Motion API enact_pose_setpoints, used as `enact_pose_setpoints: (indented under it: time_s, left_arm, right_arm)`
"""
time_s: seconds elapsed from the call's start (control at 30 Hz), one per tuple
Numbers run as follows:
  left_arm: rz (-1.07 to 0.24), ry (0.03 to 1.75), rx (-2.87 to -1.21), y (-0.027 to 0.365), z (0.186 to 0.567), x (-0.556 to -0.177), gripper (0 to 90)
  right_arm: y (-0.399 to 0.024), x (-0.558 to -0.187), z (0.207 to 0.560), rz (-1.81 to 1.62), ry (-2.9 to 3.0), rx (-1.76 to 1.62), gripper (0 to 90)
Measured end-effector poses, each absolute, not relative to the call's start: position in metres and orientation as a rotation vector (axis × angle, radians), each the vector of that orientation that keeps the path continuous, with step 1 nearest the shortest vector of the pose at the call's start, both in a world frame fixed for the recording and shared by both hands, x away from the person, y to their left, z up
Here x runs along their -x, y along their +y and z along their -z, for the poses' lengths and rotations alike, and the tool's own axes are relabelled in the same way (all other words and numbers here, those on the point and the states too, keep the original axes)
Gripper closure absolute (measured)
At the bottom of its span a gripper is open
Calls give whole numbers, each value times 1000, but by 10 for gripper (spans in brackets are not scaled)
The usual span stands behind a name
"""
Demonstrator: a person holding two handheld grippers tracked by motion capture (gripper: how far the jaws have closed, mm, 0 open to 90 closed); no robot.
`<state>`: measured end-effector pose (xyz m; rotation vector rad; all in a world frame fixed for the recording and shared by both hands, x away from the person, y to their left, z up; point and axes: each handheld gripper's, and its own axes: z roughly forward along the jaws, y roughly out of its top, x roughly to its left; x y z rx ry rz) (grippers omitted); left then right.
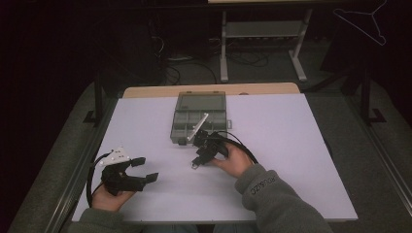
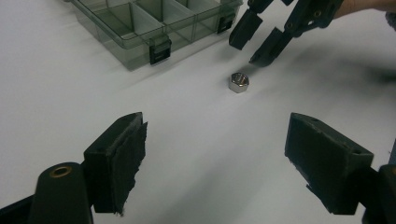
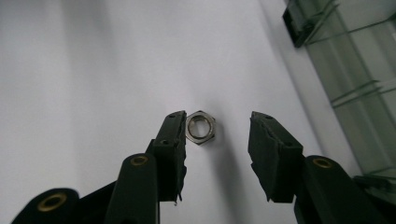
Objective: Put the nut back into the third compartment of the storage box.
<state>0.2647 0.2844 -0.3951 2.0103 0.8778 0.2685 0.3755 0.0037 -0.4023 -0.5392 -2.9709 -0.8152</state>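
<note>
A small steel hex nut (image 3: 201, 127) lies flat on the white table (image 1: 272, 160). In the right gripper view it sits just past the fingertips of my right gripper (image 3: 217, 126), close to the left jaw, and neither pad touches it. The jaws stand apart, so this gripper is open. From the left gripper view the nut (image 2: 239, 82) lies a short way in front of the right gripper (image 2: 252, 51), whose tips point down at it. My left gripper (image 2: 217, 126) rests wide open and holds nothing, near the table's front left (image 1: 148, 168).
A grey see-through compartment box (image 1: 200, 116) with black latches lies open at the middle back of the table, just behind the right gripper (image 1: 198, 160). Its near corner (image 2: 140, 32) has empty compartments. The table's front edge runs right below both hands.
</note>
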Motion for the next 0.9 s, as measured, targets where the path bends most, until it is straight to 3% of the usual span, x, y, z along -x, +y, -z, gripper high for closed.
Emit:
enact_pose_setpoints:
  time_s: [0.57,0.9]
  left_arm:
    - [-268,877,-2009,285,395,-265,197]
    - [-267,878,-2008,285,395,-265,197]
  right_arm:
    - [19,-368,421,748,-3001,519,600]
    - [23,-366,425,722,-3024,499,678]
